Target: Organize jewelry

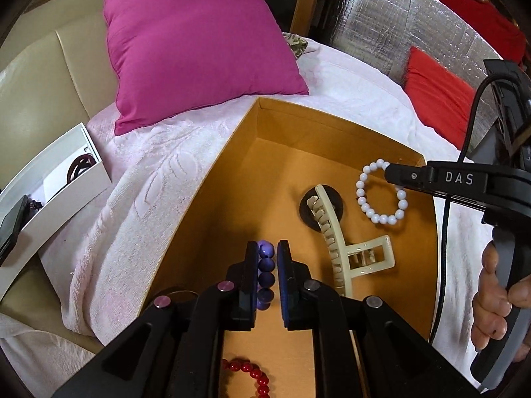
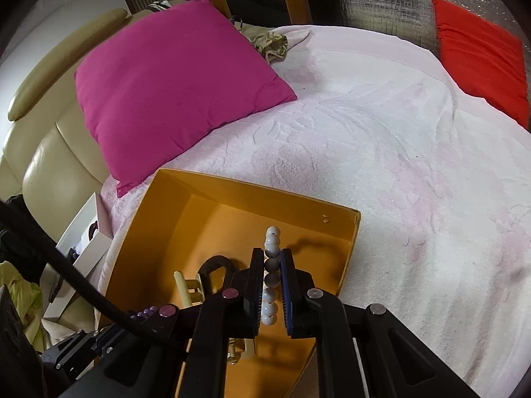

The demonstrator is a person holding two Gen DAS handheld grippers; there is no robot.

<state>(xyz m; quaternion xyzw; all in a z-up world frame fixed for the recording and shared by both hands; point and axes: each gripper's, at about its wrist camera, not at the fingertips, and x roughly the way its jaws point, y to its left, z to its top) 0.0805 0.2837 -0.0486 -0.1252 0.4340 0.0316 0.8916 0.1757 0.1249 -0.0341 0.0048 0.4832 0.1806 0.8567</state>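
An open orange box [image 1: 332,132] lies on a white blanket. My left gripper [image 1: 267,248] is shut on a purple bead bracelet [image 1: 266,272] and holds it over the box floor. My right gripper [image 2: 271,257] is shut on a white bead bracelet [image 2: 272,242]; in the left wrist view that bracelet [image 1: 365,205] hangs from the right gripper's fingers [image 1: 408,175] above the box's right side. A cream hair claw [image 1: 345,248], a black round piece [image 1: 307,209] and a red bead bracelet [image 1: 252,374] lie in the box.
A magenta pillow [image 1: 195,43] lies behind the box, and a red pillow [image 1: 438,99] at the right. A white tray [image 1: 56,179] with dark items sits at the left on the beige sofa [image 1: 36,83]. The white blanket [image 2: 415,165] spreads to the right.
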